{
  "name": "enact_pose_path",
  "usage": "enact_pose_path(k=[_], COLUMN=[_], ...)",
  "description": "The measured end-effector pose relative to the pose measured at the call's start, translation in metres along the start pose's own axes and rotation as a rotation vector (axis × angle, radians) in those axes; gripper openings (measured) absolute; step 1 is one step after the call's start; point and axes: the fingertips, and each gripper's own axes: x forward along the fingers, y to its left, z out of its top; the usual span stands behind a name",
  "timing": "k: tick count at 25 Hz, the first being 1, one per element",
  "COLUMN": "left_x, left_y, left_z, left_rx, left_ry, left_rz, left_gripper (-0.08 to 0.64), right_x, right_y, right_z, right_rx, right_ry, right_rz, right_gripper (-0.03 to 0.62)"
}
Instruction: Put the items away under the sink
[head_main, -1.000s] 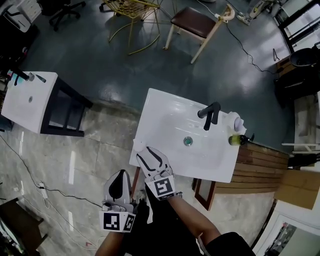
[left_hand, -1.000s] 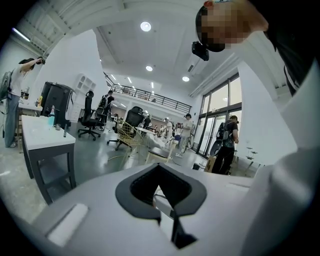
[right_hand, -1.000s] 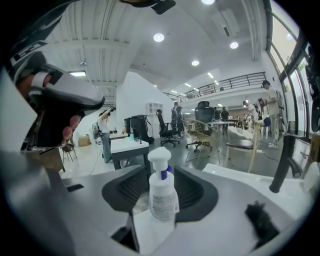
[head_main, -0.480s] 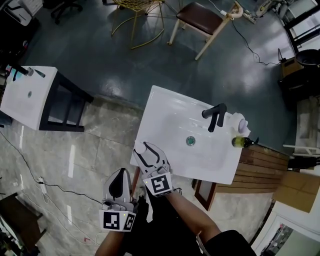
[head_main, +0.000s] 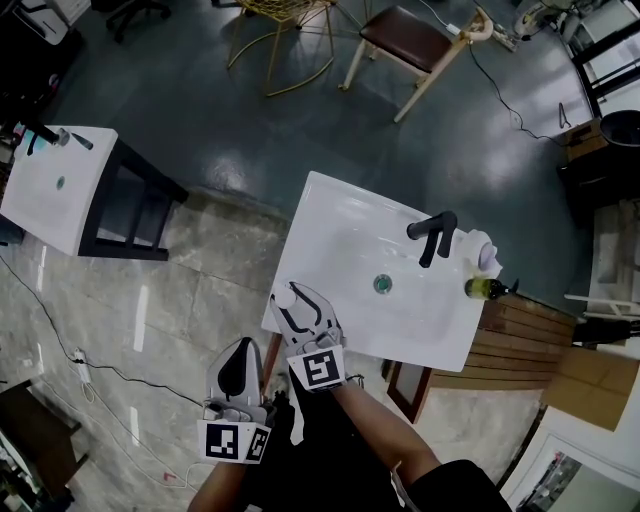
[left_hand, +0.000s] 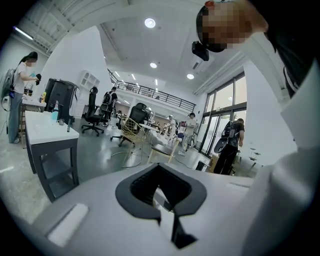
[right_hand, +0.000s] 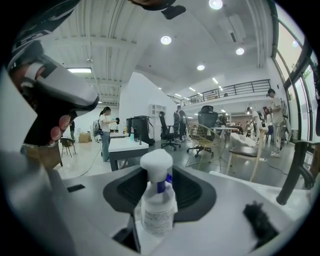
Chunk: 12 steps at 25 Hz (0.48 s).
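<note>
A white spray bottle (head_main: 285, 296) stands on the near left corner of the white sink (head_main: 340, 230). My right gripper (head_main: 300, 312) is open, one jaw on each side of the bottle, with gaps showing. In the right gripper view the bottle (right_hand: 157, 210) stands upright between the dark pads (right_hand: 125, 192), and the gripper (right_hand: 160, 187) is not closed on it. My left gripper (head_main: 238, 368) hangs lower left, off the sink, over the floor. It is shut and empty in the left gripper view (left_hand: 161, 200).
A black faucet (head_main: 432, 236) and a drain (head_main: 382, 285) are in the sink. A yellow-green bottle (head_main: 480, 288) and a white item (head_main: 484, 250) sit at its right end. Wooden panels (head_main: 520, 330) lie at the right, a second sink stand (head_main: 60, 190) at the left.
My right gripper has moved forward and left to the sink corner, and its open jaws now stand either side of the spray bottle. The left gripper has stayed put.
</note>
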Motion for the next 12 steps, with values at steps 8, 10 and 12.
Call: enact_pose_path(k=[8,10,12], left_x=[0.0001,0.0002,-0.0002], left_y=[0.0020,0.0016,0.0014], left_z=[0.0001,0.0011,0.0019], left_rx=[-0.003,-0.005,-0.004], left_ry=[-0.001,-0.002,-0.003], left_rz=[-0.008,-0.010,-0.011], left_gripper=[0.008,0.007,0.008], right_x=[0.0006,-0.0008,-0.0019], right_y=[0.0014,0.0017,0.0017], right_z=[0.0026,0.0028,0.0027], right_rx=[-0.031,-0.048,-0.064], right_ry=[-0.005,-0.007,-0.012], right_rz=[-0.007,-0.005,-0.004], right_gripper=[0.156,0.150,0.144])
